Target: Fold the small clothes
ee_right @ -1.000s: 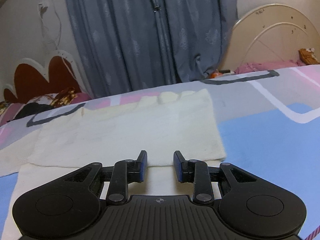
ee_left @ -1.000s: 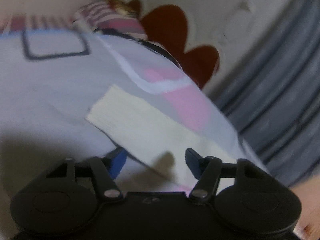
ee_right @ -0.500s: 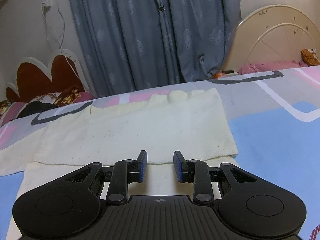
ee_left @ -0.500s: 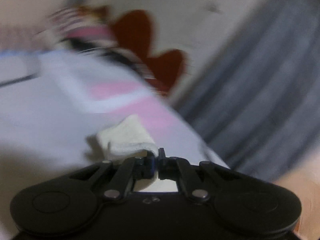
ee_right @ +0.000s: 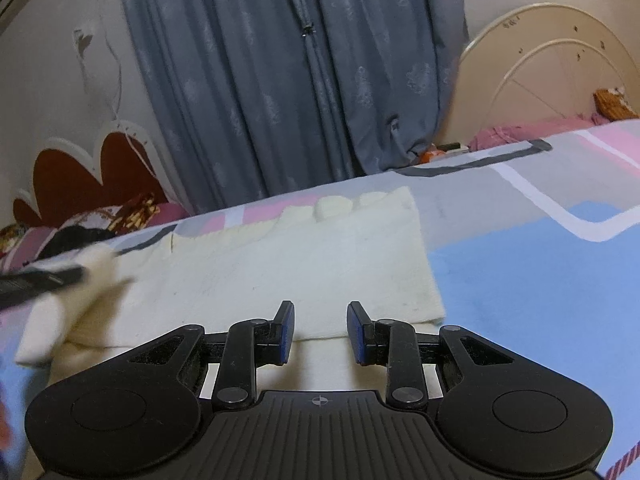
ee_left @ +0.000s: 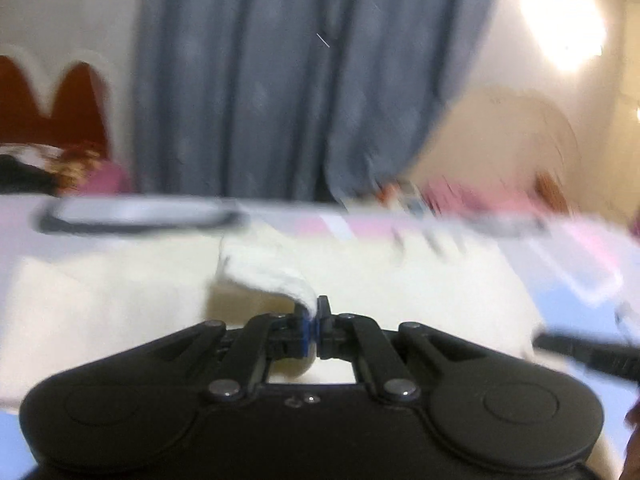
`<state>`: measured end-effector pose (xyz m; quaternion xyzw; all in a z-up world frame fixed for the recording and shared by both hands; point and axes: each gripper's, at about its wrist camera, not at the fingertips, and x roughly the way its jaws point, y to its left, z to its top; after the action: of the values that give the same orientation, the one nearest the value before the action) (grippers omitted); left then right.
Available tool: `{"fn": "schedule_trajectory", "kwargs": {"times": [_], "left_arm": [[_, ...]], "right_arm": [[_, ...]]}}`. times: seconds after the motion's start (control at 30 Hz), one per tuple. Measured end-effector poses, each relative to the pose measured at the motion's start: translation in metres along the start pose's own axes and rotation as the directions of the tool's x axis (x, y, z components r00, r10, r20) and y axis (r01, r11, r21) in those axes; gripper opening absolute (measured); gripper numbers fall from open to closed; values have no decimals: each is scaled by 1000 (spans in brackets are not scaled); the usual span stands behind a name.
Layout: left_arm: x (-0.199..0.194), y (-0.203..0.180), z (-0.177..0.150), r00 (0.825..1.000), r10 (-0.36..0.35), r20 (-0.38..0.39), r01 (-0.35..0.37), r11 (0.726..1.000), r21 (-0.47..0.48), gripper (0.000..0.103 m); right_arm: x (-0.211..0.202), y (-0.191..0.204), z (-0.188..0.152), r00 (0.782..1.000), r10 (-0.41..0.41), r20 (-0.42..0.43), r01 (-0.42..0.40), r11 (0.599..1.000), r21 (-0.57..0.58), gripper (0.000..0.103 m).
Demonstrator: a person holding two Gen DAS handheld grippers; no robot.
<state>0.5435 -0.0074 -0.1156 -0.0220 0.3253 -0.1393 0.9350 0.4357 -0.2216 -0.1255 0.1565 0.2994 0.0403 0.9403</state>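
Note:
A cream knitted garment lies flat on the bed, partly folded, with a doubled layer toward the far side. My left gripper pinches a corner flap of the cream garment between its blue pads and holds it lifted over the rest; the jaws are opening slightly, with the cloth still between them. The view is blurred by motion. In the right wrist view the left gripper shows as a dark blur at the left edge with the flap. My right gripper is open and holds nothing, low over the garment's near edge.
The bed sheet is patterned blue, grey and pink. Grey curtains hang behind the bed. A cream round headboard stands at the right, a red scalloped one at the left above a pile of pillows.
My left gripper closed on the garment's end, lifted it and swept it across over the rest, rolling level. The right gripper stayed where it was, open.

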Motion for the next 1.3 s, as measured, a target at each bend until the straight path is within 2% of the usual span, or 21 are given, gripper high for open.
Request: {"fn": "schedule_trajectory", "kwargs": {"times": [0.07, 0.13, 0.17, 0.2, 0.23, 0.27, 0.37, 0.47, 0.53, 0.67, 0.7, 0.73, 0.77, 0.8, 0.87, 0.93, 0.97, 1.03, 1.07, 1.2, 1.3], "left_arm": [[16, -16, -12, 997, -16, -81, 20, 999, 47, 34], [4, -22, -23, 1000, 6, -27, -4, 996, 84, 45], [-5, -20, -26, 1000, 19, -13, -18, 997, 72, 54], [-17, -14, -30, 999, 39, 12, -40, 998, 49, 58], [-28, -6, -34, 998, 57, 35, -59, 998, 37, 60], [-38, 1, -37, 994, 89, 56, -91, 995, 29, 60], [-63, 20, -51, 979, 193, 65, -192, 981, -13, 60], [-78, 49, -65, 955, 291, 47, -288, 956, -60, 60], [-72, 69, -57, 944, 329, 9, -327, 941, -91, 60], [-67, 89, -57, 949, 315, -33, -316, 939, -132, 61], [-65, 89, -54, 951, 310, -24, -310, 942, -125, 61], [-62, 90, -52, 952, 305, -17, -305, 945, -119, 62], [-55, 91, -50, 954, 300, -24, -301, 946, -118, 64], [-52, 92, -51, 952, 303, -33, -305, 945, -118, 64], [-56, 92, -51, 952, 305, -19, -305, 945, -116, 64], [-56, 91, -51, 954, 301, -6, -299, 946, -125, 62], [-56, 91, -50, 958, 287, 0, -285, 950, -125, 61], [-53, 88, -49, 955, 296, -1, -294, 950, -108, 61], [-51, 88, -48, 956, 292, -4, -291, 951, -104, 60], [-52, 87, -51, 959, 284, -3, -283, 953, -107, 54], [-53, 88, -54, 960, 280, 2, -278, 954, -109, 48]], "right_arm": [[-1, -7, 2, 999, 38, -14, -37, 999, 22, 30], [-2, -8, 3, 998, 52, -24, -52, 998, 18, 30], [-3, -8, 3, 997, 68, -28, -68, 998, 11, 30], [-3, -7, 3, 996, 83, -30, -83, 997, 7, 34], [-3, -5, 3, 995, 92, -27, -92, 996, 5, 51], [-3, -3, 3, 994, 110, -19, -110, 994, 1, 57], [6, 10, 3, 981, 188, -37, -188, 982, 4, 58], [25, 28, 3, 972, 226, -71, -227, 974, 1, 58], [41, 41, 2, 969, 223, -104, -226, 974, -17, 57], [68, 67, -1, 962, 231, -145, -241, 969, -52, 56], [71, 75, -1, 963, 221, -152, -235, 968, -83, 42], [74, 79, -2, 964, 212, -157, -230, 968, -101, 21], [76, 83, -1, 964, 211, -160, -231, 966, -116, 10], [77, 84, 0, 963, 218, -157, -238, 963, -122, 5], [68, 90, 6, 969, 217, -117, -237, 953, -191, 4], [41, 88, 26, 972, 235, 12, -226, 948, -224, 4], [26, 86, 35, 967, 241, 79, -219, 950, -225, 4], [1, 76, 49, 955, 228, 191, -179, 952, -247, 4], [-2, 69, 51, 957, 206, 205, -151, 955, -254, 4], [16, 39, 43, 984, 141, 112, -115, 971, -207, 4], [22, 27, 32, 989, 114, 95, -94, 976, -195, 4]]}}
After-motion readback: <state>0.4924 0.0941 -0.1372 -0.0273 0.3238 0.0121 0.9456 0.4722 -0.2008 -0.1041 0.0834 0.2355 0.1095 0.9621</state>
